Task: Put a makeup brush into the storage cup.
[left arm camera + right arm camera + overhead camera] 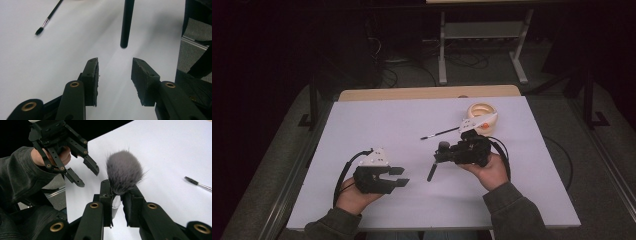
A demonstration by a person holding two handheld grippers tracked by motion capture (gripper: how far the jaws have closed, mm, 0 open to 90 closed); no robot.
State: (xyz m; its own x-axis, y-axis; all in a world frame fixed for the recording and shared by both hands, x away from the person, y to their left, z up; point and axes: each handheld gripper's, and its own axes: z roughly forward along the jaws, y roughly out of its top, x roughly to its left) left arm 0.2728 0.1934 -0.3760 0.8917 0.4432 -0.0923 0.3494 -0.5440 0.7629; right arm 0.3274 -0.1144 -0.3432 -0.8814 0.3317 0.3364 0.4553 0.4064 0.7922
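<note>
The right claw is clamped on a large make-up brush, the pads biting just below the fluffy grey head, where the metal collar shows pale between the jaws. In the high view the brush hangs clear of the desk, right of centre, its black handle pointing down and toward the near edge. The left claw stands apart with nothing between its jaws, toward the near left corner, its opening turned at the free end of that handle. Judged from its build, the brush is light and its handle rigid, smooth and probably slippery; the bristles are soft and would splay or shed if pinched. A second hold is best taken on the bare handle, square across it and short of the tip, not on the head. A thinner brush lies flat on the desk further back, near a pale round holder toward the far right corner.
</note>
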